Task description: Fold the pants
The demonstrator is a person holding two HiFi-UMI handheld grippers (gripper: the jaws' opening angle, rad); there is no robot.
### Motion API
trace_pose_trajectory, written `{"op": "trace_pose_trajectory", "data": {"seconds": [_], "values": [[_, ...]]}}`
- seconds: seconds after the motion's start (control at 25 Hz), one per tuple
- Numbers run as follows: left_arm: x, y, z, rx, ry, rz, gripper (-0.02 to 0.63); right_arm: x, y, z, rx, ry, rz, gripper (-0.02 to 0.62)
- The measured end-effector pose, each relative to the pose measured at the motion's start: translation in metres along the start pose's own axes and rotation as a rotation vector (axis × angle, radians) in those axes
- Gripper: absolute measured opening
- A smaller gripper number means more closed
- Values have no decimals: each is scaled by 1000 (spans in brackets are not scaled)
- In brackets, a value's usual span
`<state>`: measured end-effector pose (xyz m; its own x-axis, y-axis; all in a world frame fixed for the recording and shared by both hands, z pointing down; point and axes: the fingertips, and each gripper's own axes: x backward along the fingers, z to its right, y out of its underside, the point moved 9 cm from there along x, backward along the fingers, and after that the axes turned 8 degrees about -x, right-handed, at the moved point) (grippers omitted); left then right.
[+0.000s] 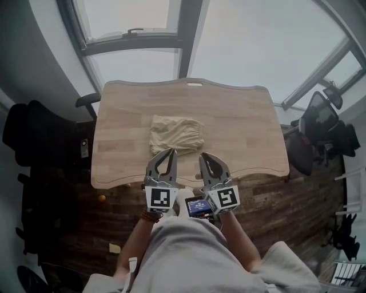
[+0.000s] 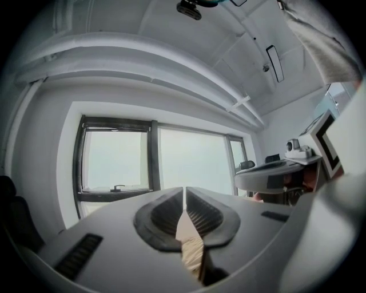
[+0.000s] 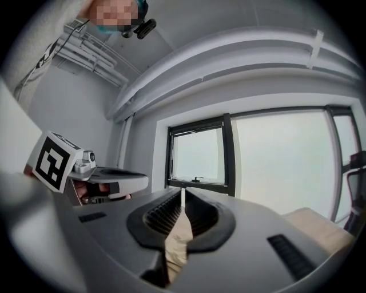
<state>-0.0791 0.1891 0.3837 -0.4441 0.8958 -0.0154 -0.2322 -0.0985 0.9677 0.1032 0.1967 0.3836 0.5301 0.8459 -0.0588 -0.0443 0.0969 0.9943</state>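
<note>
Beige pants point(image 1: 176, 133) lie bunched in a rough square on the wooden table point(image 1: 246, 131), left of centre and closer to the near edge than the far one. The gathered waistband is on the right side. Left gripper point(image 1: 170, 152) and right gripper point(image 1: 204, 156) sit side by side over the table's near edge, both pointing level toward the windows point(image 1: 143, 17). Left gripper's jaws are pressed together at the tips, with only a hairline slit between them in its own view. Right gripper is the same, tips closed on each other. Beige cloth and wood show through the wider gap behind the tips in both gripper views, and I can't tell if any cloth is actually caught. In the head view the left tips reach the near hem of the pants and the right tips sit just beside its near right corner; contact is unclear. Marker cube point(image 1: 160, 198) on the left gripper and marker cube point(image 1: 227, 198) on the right one face the camera. A small lit screen point(image 1: 197, 207) sits between the two hands, with a beaded bracelet point(image 1: 150, 216) on the left wrist. The person's grey clothing point(image 1: 189, 254) fills the bottom of the view. A black office chair point(image 1: 34, 137) is off the table's left side and another black chair point(image 1: 320, 120) off the right, both clear of the top. The table has a slot cut-out point(image 1: 194, 84) at its far edge. On the dark wood floor point(image 1: 74, 229) are a small orange object point(image 1: 101, 198) and a yellow scrap point(image 1: 114, 248).
</note>
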Motion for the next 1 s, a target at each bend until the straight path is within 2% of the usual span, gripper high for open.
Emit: {"op": "trace_pose_trajectory", "data": {"seconds": [0.4, 0.76, 1.0], "values": [[-7, 9, 5, 14, 34, -26, 20, -7, 6, 9, -30, 33, -20, 18], [-18, 15, 2, 33, 39, -38, 20, -18, 7, 11, 33, 37, -40, 3], [-28, 21, 7, 51, 59, -68, 20, -24, 11, 20, 5, 46, -77, 3]]}}
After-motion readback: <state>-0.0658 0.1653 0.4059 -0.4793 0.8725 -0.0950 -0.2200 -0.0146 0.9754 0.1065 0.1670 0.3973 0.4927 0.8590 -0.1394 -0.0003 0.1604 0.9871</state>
